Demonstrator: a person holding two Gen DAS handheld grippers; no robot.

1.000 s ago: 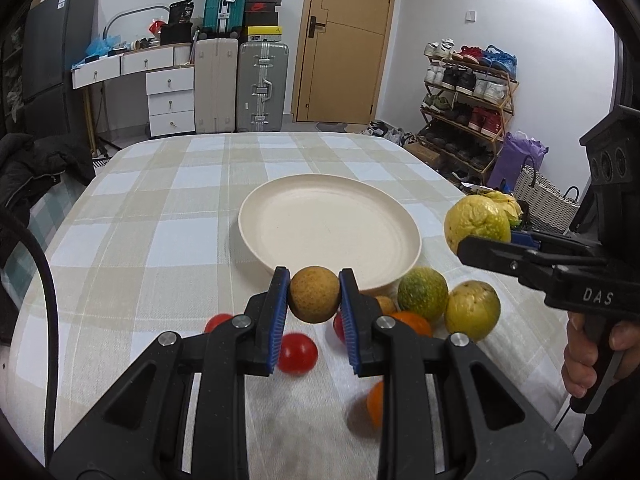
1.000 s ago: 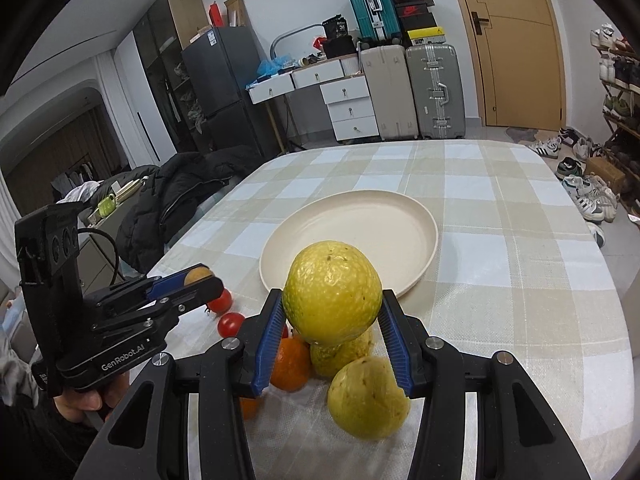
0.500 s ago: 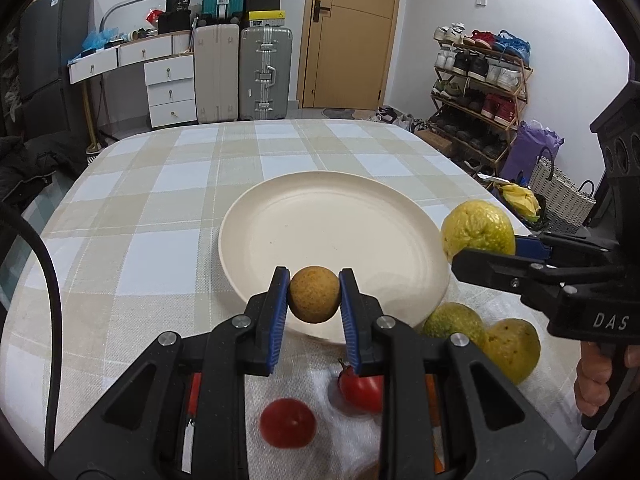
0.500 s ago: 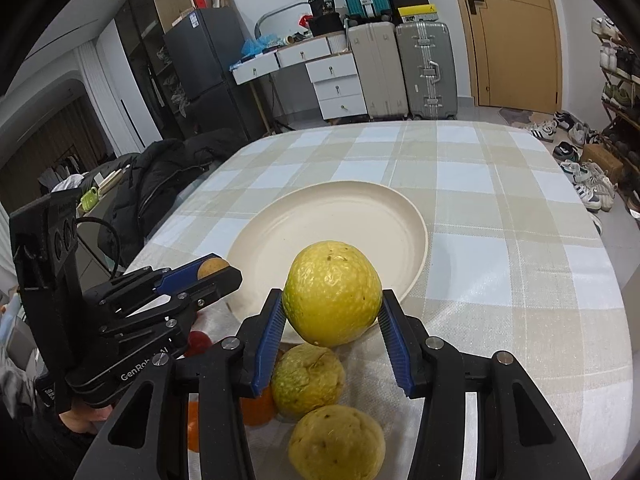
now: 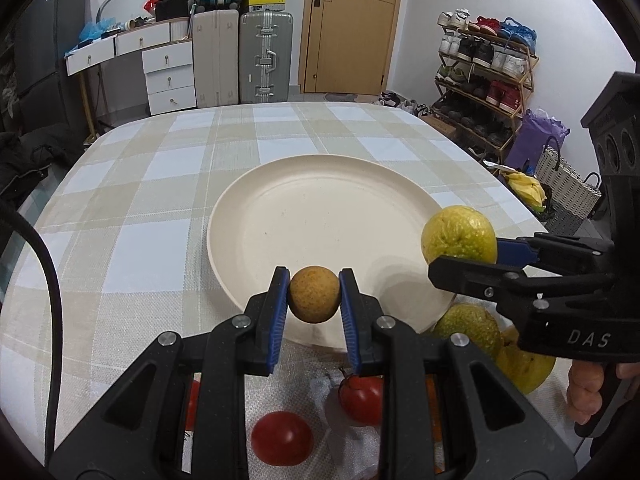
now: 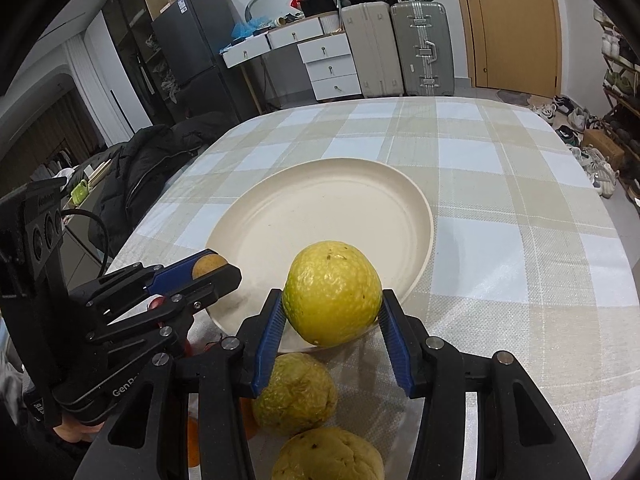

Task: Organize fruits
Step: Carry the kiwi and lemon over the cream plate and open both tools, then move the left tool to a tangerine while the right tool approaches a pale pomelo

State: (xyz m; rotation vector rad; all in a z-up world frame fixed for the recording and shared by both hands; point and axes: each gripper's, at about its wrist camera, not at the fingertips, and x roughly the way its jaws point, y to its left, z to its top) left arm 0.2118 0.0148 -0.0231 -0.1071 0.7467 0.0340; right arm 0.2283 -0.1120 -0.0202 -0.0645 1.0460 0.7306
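A table covered by a beige-and-white checked tablecloth [image 5: 132,240] fills both wrist views, and a wide cream plate [image 5: 320,216] sits bare near its front edge. Over the plate's near rim hang two black hand-held grippers with blue pads, each carrying fruit.

The right gripper [image 6: 332,320] is clamped on a large yellow-green citrus [image 6: 334,308], its pads pressed against both sides of the fruit – the jaws stand moderately wide around it. In the left wrist view that same fruit [image 5: 459,236] hangs at the plate's right edge, and a hand [image 5: 588,392] shows on the tool's grip at the right border.

The left gripper [image 5: 315,296] is closed tight on a small, round brown fruit [image 5: 315,294], held above the plate's front rim; from the right wrist view only a sliver of it [image 6: 208,266] shows between the blue pads.

The remaining fruit lies on the cloth just in front of the plate. Two more yellow-green citrus sit there, one [image 6: 296,392] just beside the plate's rim and another [image 6: 328,456] nearer the camera. Two red tomatoes [image 5: 282,438] rest below the left gripper – the second [image 5: 362,398] partly hidden behind its right finger. A glimpse of orange fruit [image 6: 192,444] shows behind the gripper frames, too hidden to count.
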